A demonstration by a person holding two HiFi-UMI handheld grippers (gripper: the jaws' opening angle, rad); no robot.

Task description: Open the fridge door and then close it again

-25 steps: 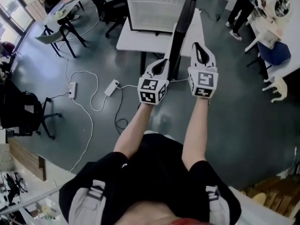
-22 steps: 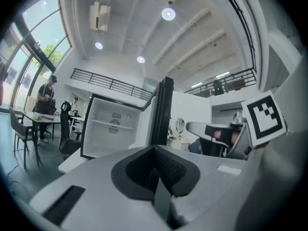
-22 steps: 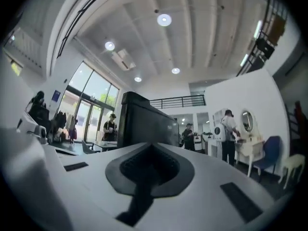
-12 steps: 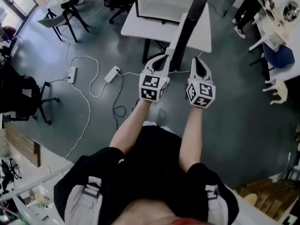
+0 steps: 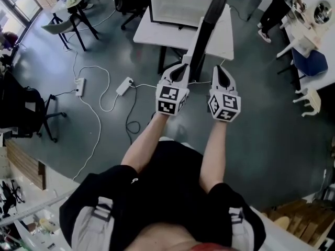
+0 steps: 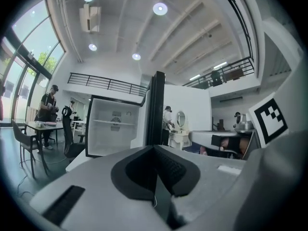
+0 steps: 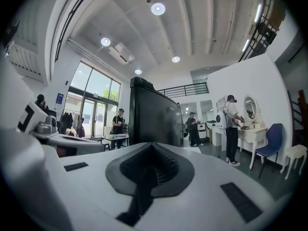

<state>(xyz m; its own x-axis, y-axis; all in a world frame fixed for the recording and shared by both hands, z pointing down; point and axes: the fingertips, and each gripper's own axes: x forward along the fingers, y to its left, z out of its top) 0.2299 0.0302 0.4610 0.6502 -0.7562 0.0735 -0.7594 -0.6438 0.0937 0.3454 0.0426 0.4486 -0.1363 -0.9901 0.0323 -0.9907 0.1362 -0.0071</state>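
- Since a second ago my right gripper has dropped and rolled. It now sits level with my left gripper, and its marker cube is tilted a little.
- My left gripper has also eased back towards me, though less. Over the last half second neither gripper has really shifted.
- Both grippers' jaws are pressed together with nothing between them, as each gripper view shows.
- The fridge stands on the far white table, with its pale inside showing.
- Its black door is swung open and seen edge-on, running from the far side towards me.
- The door's near end lies between my two grippers, just beside the left one. I cannot tell whether they touch.
- The left gripper view has the door's edge straight ahead. The right gripper view has its dark outer face.
- Count: two grippers, one fridge, one door and one table under the fridge.
- Two white power strips lie on the floor to the left.
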